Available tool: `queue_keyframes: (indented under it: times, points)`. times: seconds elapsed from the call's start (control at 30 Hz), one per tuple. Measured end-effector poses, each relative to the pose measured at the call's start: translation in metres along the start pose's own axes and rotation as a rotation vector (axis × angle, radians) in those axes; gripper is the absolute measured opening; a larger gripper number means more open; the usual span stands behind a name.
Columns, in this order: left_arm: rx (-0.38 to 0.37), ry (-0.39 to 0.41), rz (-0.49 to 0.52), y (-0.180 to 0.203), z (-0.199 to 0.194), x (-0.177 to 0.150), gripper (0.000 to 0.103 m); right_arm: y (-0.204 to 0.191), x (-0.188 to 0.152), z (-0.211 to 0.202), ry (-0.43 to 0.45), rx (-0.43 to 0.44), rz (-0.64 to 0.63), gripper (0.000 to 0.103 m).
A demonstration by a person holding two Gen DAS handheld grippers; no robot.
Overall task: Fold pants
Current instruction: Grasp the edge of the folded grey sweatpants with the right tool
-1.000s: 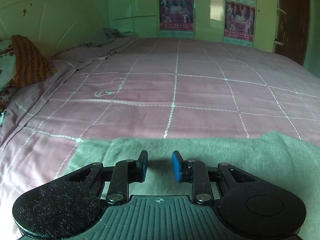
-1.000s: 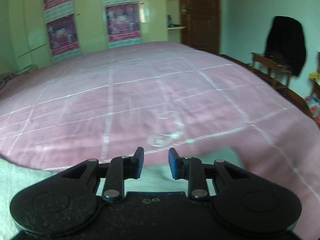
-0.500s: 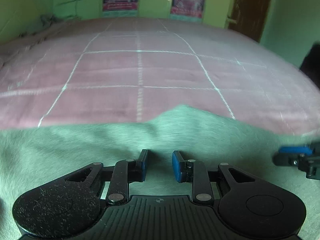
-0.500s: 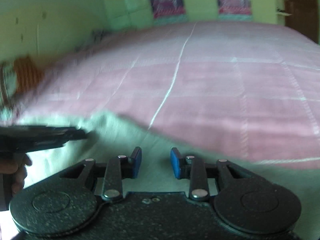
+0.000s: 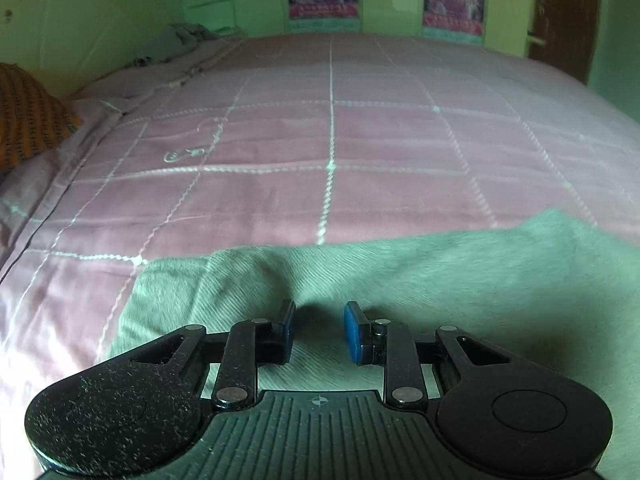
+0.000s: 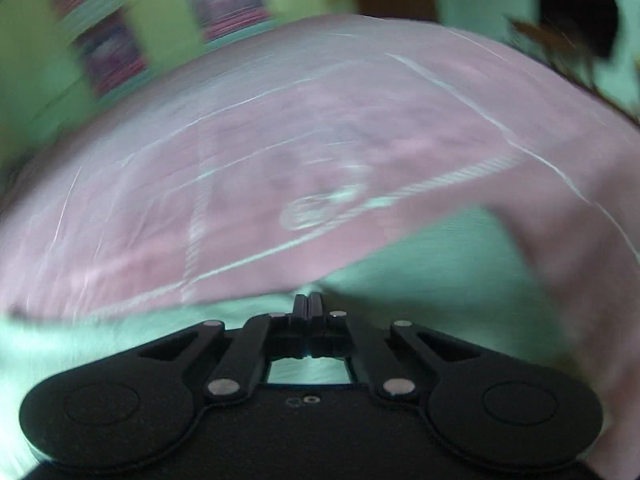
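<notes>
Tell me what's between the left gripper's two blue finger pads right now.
Only the pale green pants, lying on the pink bedspread. In the left wrist view the left gripper stands open above the fabric, pinching nothing.

Right gripper [image 6: 308, 306] jaws just closed, now pressed together at edge of green pants [image 6: 432, 264]; before, gap between them. Right view swung across pink bed cover [image 6: 280, 152], now blurry. Left view swung away, then back.
</notes>
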State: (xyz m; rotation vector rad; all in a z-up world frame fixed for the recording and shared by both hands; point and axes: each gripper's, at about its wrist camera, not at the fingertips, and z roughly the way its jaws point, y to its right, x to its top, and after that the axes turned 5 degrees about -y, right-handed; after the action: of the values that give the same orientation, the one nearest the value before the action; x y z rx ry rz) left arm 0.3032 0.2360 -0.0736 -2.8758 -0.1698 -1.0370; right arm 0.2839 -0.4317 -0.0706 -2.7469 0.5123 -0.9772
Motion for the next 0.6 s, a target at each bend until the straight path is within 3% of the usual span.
queue_keyframes:
  times: [0.07,0.13,0.2,0.37,0.47,0.53,0.6]
  points:
    - [-0.049,0.048,-0.016,0.005,-0.022,-0.012,0.034,0.010,-0.002,-0.025,0.056,-0.046,0.063,0.034]
    - [-0.053,0.078,-0.009,0.011,-0.040,-0.029,0.065,0.018,-0.010,-0.055,0.136,-0.015,0.064,0.032]
    - [-0.059,0.083,-0.012,0.014,-0.053,-0.047,0.068,0.034,-0.022,-0.079,0.170,0.035,0.102,0.033]
    - [-0.050,-0.016,-0.051,0.008,-0.055,-0.078,0.068,0.080,-0.059,-0.113,0.219,0.124,0.308,0.033]
    - [-0.022,-0.013,-0.048,0.010,-0.054,-0.090,0.068,0.104,-0.077,-0.107,0.190,0.157,0.397,0.035]
    - [-0.002,-0.014,-0.054,0.014,-0.053,-0.091,0.070,0.113,-0.085,-0.096,0.140,0.116,0.421,0.037]
    - [0.012,-0.014,-0.059,0.017,-0.048,-0.090,0.075,0.119,-0.091,-0.081,0.126,0.157,0.461,0.044]
